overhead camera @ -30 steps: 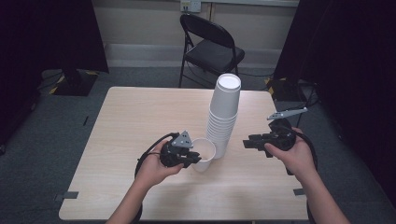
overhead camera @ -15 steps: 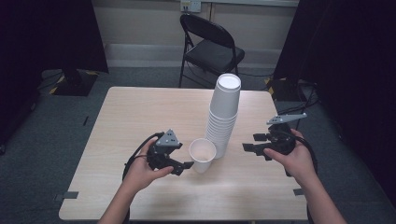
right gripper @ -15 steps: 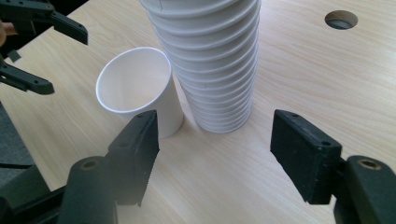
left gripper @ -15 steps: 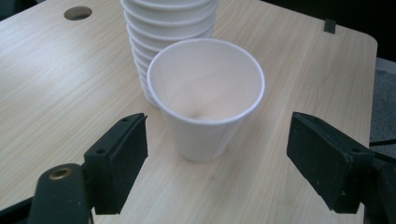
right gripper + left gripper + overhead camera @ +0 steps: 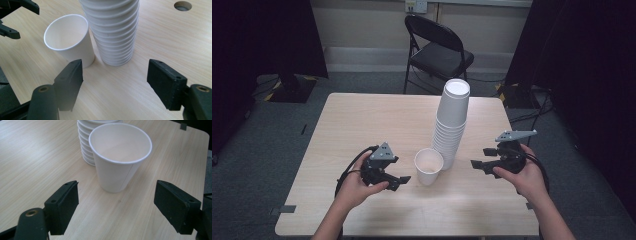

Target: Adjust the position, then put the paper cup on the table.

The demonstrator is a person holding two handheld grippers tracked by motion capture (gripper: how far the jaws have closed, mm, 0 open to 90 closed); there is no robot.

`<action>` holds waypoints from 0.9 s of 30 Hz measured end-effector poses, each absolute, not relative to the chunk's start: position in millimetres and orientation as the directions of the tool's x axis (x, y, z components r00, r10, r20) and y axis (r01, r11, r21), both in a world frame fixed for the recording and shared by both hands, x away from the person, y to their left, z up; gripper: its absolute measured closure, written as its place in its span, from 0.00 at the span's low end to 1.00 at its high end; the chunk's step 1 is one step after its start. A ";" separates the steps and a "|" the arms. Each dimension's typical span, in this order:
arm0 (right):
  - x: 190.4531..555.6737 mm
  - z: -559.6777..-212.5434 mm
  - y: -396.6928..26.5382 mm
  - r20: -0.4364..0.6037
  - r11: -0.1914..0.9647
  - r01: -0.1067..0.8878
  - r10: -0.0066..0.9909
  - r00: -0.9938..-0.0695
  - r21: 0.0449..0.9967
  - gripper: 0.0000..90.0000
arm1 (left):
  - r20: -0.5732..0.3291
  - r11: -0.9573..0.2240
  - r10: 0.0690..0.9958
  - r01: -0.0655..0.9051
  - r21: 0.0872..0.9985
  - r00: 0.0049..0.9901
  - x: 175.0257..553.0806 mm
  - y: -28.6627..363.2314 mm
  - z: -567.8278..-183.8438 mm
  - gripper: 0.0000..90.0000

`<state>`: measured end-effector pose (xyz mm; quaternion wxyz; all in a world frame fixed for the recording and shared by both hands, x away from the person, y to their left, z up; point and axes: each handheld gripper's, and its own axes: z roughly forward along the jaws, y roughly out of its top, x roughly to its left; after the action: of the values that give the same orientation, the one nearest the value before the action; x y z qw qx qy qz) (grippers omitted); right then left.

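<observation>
A light wooden table (image 5: 362, 125) bears a single cup (image 5: 428, 166) and a cup stack (image 5: 451, 125).

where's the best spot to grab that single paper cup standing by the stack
Grip the single cup across its upper wall, just under the rolled rim, coming level from the left tool's side, away from the cup stack. It stands upright, mouth up, and tapers downward, so the wider top resists slipping. Both tools' jaws have just been opening, with nothing between them; squeeze lightly, since thin paper likely buckles.
</observation>
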<state>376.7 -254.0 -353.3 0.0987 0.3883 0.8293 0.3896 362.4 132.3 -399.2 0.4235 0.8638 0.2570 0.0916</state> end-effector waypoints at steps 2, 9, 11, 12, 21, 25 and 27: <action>376.1 -356.8 -255.1 0.142 0.392 0.567 0.720 -0.680 0.725 0.32 | -0.061 -0.506 0.523 0.367 0.781 0.850 362.1 133.3 -400.4 0.22; 373.8 -366.2 -259.8 0.155 0.376 0.573 0.724 -0.672 0.728 0.32 | -0.062 -0.506 0.531 0.375 0.777 0.845 361.3 138.2 -405.3 0.22; 372.3 -370.0 -262.1 0.154 0.377 0.572 0.723 -0.673 0.729 0.31 | -0.066 -0.503 0.537 0.382 0.776 0.841 360.4 142.1 -408.0 0.22; 372.0 -370.9 -263.0 0.156 0.376 0.573 0.724 -0.672 0.728 0.31 | -0.066 -0.503 0.537 0.382 0.776 0.841 360.4 142.1 -408.0 0.22; 369.8 -382.8 -270.0 0.152 0.371 0.574 0.732 -0.665 0.730 0.30 | -0.075 -0.489 0.559 0.401 0.775 0.826 358.1 157.6 -416.6 0.22; 369.1 -391.2 -272.0 0.158 0.368 0.585 0.736 -0.658 0.723 0.30 | -0.085 -0.473 0.579 0.419 0.775 0.811 356.6 167.7 -423.3 0.22; 368.7 -393.6 -272.7 0.159 0.370 0.588 0.737 -0.657 0.720 0.30 | -0.085 -0.474 0.582 0.422 0.773 0.809 356.2 170.2 -425.0 0.21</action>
<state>368.7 -272.7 -393.6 0.0952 0.4027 0.8220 0.3912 356.2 170.2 -425.0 0.4202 0.8532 0.2941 0.0950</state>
